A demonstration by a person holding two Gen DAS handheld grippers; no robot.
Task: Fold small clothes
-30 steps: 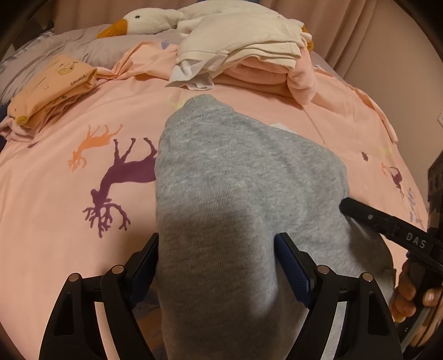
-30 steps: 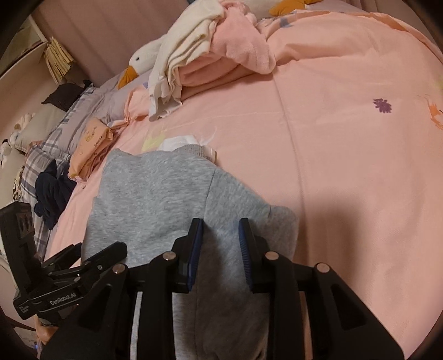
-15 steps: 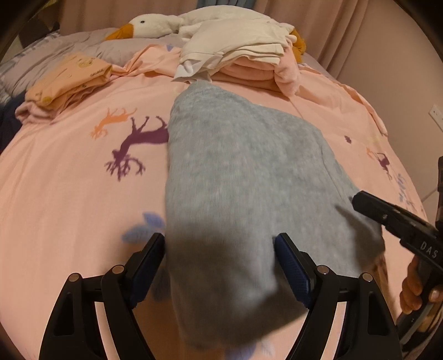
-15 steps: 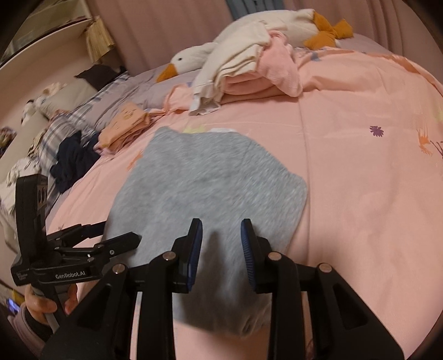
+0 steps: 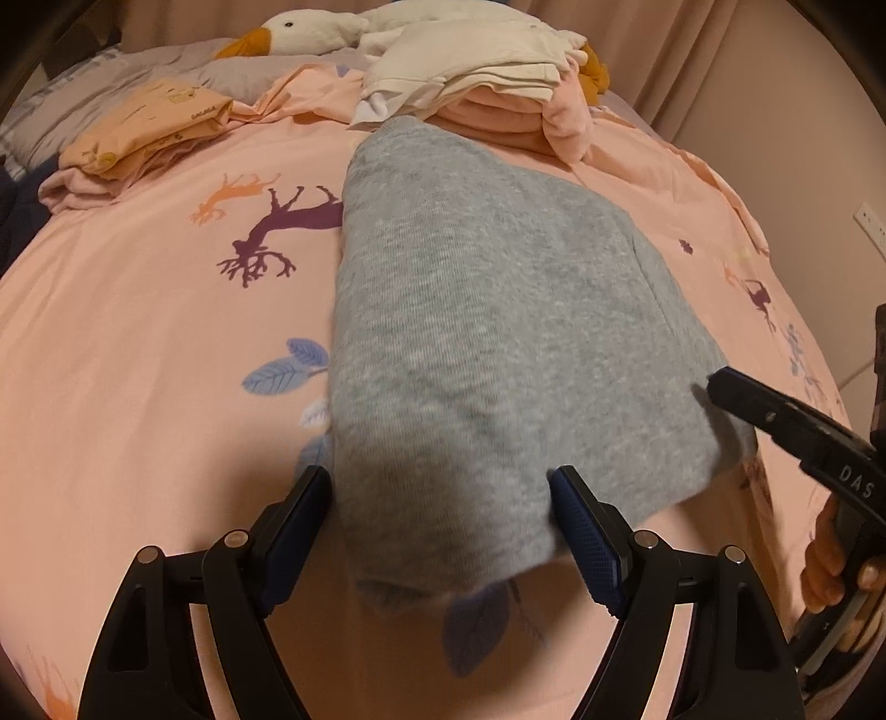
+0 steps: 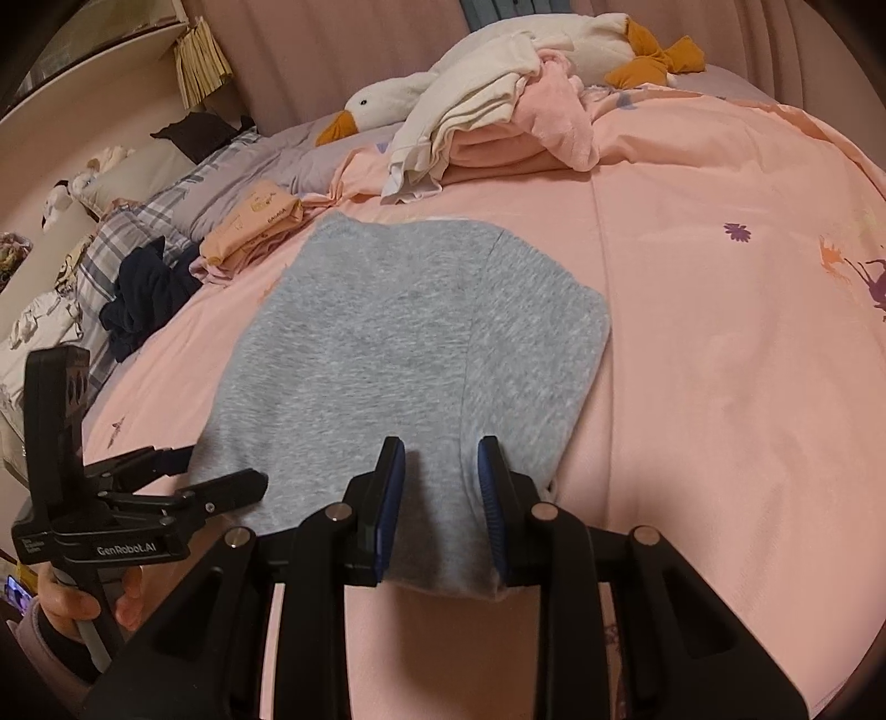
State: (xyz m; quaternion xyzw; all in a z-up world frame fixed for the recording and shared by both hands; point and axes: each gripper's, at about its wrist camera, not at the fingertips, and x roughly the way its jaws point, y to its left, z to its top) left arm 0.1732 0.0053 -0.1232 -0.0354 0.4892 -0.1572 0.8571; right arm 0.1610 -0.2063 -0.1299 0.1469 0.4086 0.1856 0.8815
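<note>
A grey knit garment [image 5: 487, 332] lies lengthwise on the pink printed duvet [image 5: 138, 360], its far end near the clothes pile. Its near edge is lifted a little off the bed. My left gripper [image 5: 440, 482] holds that near edge in a wide grip, with both blue pads against a thick bunch of cloth. In the right wrist view the grey garment [image 6: 398, 343] looks flat and smooth. My right gripper [image 6: 440, 451] is shut narrowly on a fold at its near right corner. The left gripper [image 6: 221, 476] shows at the garment's left edge, and the right gripper [image 5: 725, 387] at its right corner.
A pile of folded cream and pink clothes [image 5: 487, 72] and a goose plush [image 5: 310, 33] sit at the far end. A folded orange garment [image 5: 144, 127] lies far left, with dark navy clothing [image 6: 144, 293] beside it. A hand [image 6: 72, 603] grips the left handle.
Both grippers drew back toward the near side of the bed with the grey garment in them. It went from bunched to stretched flat, and more of the duvet's print now shows.
</note>
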